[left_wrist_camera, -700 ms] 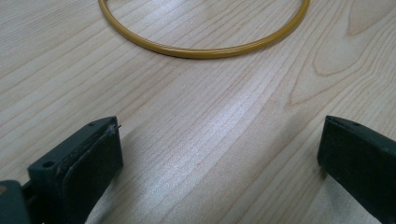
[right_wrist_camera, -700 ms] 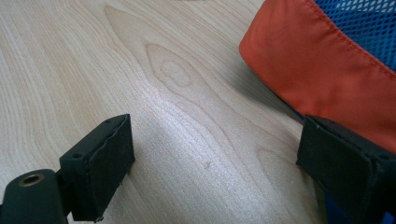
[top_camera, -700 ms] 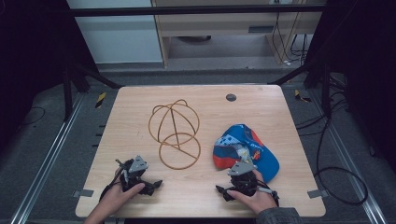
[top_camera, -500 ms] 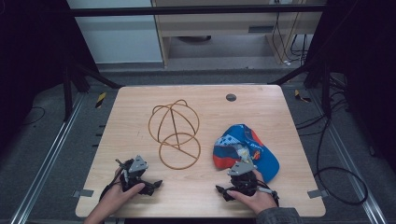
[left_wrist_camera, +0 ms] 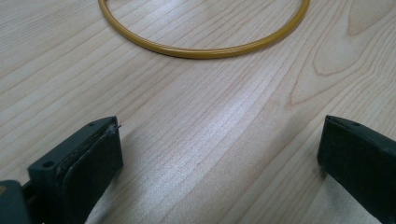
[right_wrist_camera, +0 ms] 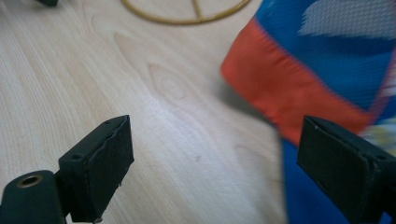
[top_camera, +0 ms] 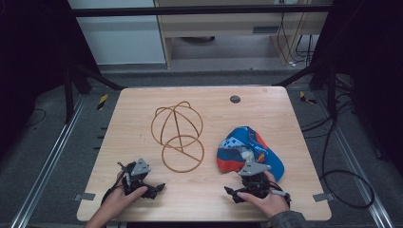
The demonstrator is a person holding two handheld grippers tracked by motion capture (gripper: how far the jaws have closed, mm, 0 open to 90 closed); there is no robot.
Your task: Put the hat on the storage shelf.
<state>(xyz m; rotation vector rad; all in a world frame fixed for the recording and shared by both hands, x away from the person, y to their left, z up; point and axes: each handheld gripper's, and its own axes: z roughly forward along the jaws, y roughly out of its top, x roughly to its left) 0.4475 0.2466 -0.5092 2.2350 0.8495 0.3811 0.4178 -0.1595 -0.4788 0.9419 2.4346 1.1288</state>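
Both sets of jaws stand wide and empty low in the frame: left gripper, right gripper. Nothing has shifted lately. Right of centre on the tabletop, the cap probably goes onto the wire stand next.

A lab-like recording bay: wooden table on dark carpet, floor rails, trailing cables.

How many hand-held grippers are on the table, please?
2: the left hand-held gripper is at the near left edge, the right hand-held gripper is near right, beside the cap.
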